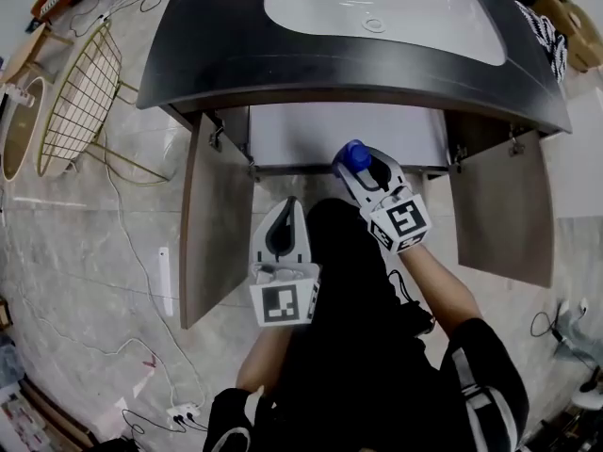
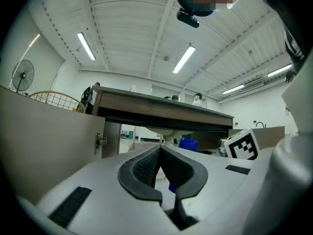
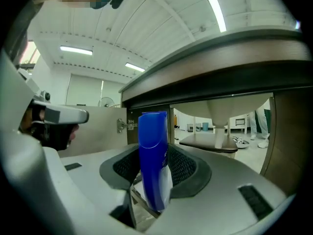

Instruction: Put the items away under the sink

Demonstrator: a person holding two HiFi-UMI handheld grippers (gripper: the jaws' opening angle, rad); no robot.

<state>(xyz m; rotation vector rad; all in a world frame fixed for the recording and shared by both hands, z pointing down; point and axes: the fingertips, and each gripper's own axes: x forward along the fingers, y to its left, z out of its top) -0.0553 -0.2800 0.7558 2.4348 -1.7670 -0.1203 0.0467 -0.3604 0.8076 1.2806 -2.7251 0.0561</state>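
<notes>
The right gripper (image 1: 364,169) is clamped on a blue bottle (image 1: 354,155). It holds the bottle upright just in front of the open cabinet (image 1: 349,135) under the sink (image 1: 377,8). The bottle sits between the left door (image 1: 217,224) and the right door (image 1: 499,205), which are both swung wide. The left gripper (image 1: 285,213) hangs nearer the person and to the left, its jaws pressed together on nothing.

The grip looks like the main risk. In the right gripper view the pads hold only the bottle's lower half, so the upper part stands free above them, and the bottle leans slightly. A bump could swing it in the jaws or let it slip out.

The edge of the dark counter (image 1: 236,55) sits just above the opening, so a tall bottle carried in upright may clip it. Farther in, the drain pipe (image 3: 226,126) comes down near a shelf (image 3: 215,142). Pushing too far to the right could knock the bottle against the pipe. If it is released while leaning, it would probably topple.
</notes>
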